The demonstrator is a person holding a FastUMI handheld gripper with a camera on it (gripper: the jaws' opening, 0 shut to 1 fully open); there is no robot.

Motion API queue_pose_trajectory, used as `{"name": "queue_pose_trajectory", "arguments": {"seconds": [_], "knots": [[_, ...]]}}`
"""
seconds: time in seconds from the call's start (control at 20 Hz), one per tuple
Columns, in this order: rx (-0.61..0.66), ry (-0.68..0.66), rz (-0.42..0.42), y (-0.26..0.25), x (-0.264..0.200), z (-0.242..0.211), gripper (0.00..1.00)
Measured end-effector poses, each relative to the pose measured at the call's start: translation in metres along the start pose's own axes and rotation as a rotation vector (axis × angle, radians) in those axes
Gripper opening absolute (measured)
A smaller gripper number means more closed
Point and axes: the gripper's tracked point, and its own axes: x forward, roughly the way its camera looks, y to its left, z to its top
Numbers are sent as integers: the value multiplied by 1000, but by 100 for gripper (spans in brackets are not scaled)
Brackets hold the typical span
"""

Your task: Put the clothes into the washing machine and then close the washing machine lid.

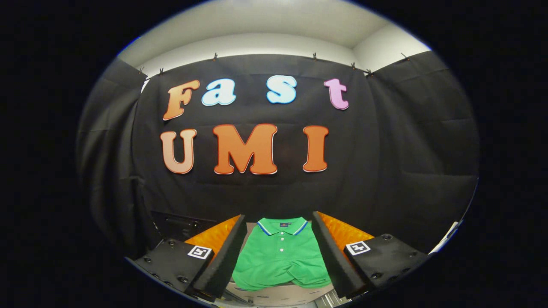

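Observation:
A green polo shirt (280, 256) with a blue-and-white trimmed collar lies folded on a light surface (278, 295), its collar toward the black cloth wall. My gripper (279, 216) is open, its two black foam-padded fingers (224, 252) spread wide. The shirt shows in the gap between the fingers and just ahead of them. I cannot tell whether the pads touch the cloth at its sides. Neither finger presses on it.
A dark boxy thing (180, 224) stands behind the left finger, against the cloth wall. A white edge (447, 237) shows far off to the right of the right finger. A ribbed metal part (327, 299) lies below the shirt's near hem.

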Motion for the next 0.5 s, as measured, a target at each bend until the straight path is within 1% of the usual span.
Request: {"name": "queue_pose_trajectory", "arguments": {"seconds": [0.1,0.2,0.4,0.5], "knots": [[-9,80,-13,-11,26,-7,98],[-7,209,-32,-21,51,-27,98],[60,420,64,-3,99,-59,98],[63,514,69,-6,118,-78,98]]}}
